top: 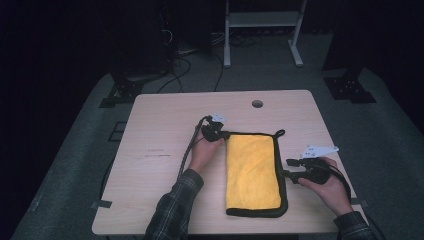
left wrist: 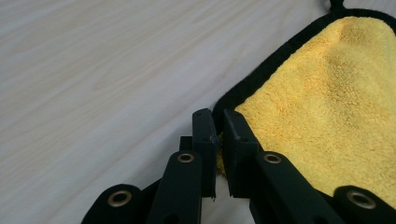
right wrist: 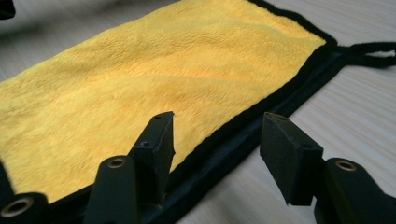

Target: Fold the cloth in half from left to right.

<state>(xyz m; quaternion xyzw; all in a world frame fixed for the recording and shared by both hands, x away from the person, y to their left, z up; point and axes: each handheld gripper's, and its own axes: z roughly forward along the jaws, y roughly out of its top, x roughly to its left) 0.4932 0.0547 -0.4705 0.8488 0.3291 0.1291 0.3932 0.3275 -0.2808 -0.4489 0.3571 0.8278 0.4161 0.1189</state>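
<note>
Cloth (top: 252,170): fluffy yellow pile, black fabric binding. Table (top: 160,130): pale wood-grain, smooth, matt. Jaws: matt black, probably plastic.

A light wooden table (top: 160,150) fills the lower middle of the high view, with a small round hole (top: 257,103) near its far edge, right of centre. Grey floor (top: 75,150) surrounds it. At the top centre stands a white metal frame (top: 261,20) (two legs and a crossbar show). Black cables (top: 180,62) lie tangled at the upper left-centre, and a dark stand base (top: 349,87) sits at the upper right.
</note>
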